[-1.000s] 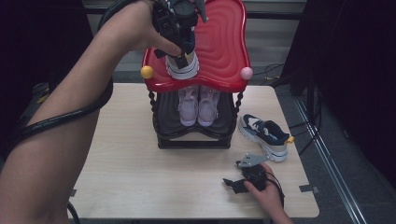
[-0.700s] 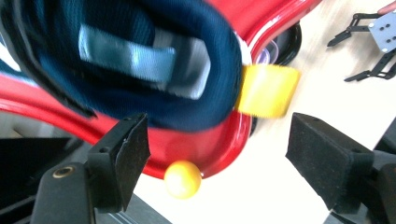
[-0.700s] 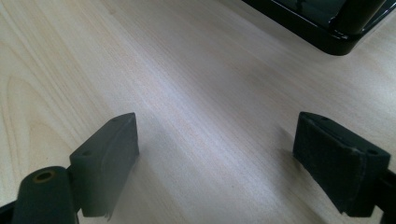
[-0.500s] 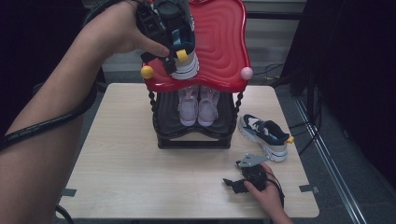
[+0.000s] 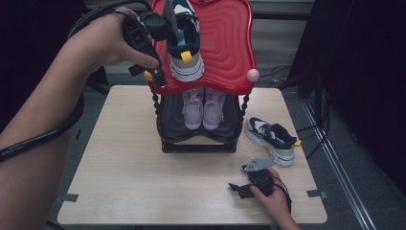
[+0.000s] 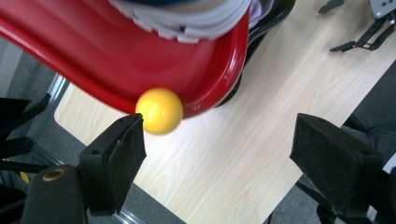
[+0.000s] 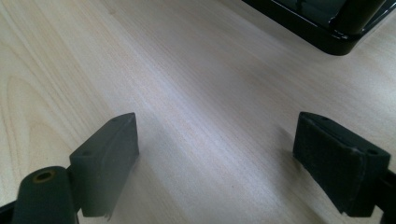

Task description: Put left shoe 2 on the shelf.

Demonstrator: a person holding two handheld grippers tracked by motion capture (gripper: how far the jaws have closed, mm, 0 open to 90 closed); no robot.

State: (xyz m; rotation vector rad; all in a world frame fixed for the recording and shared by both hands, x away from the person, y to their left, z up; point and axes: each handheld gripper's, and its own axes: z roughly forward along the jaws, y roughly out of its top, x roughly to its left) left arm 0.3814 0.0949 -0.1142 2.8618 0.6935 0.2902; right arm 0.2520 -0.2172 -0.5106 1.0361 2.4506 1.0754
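1. My left fingers [image 5: 158, 79] stand apart and empty, having just been opening beside the placed sneaker [image 5: 184, 45] on the red top shelf [image 5: 225, 43].
2. The second sneaker [image 5: 272, 139] lies on the bench [image 5: 124, 177], long axis slanting, nearest my right fingers [image 5: 235, 188], which are also apart.

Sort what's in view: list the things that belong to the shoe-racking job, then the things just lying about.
In the job:
navy shoe on the red top shelf
left gripper, open beside it
matching navy shoe on the table
shoe rack

Lying about:
pink pair on the lower shelf
right gripper, resting open on the table
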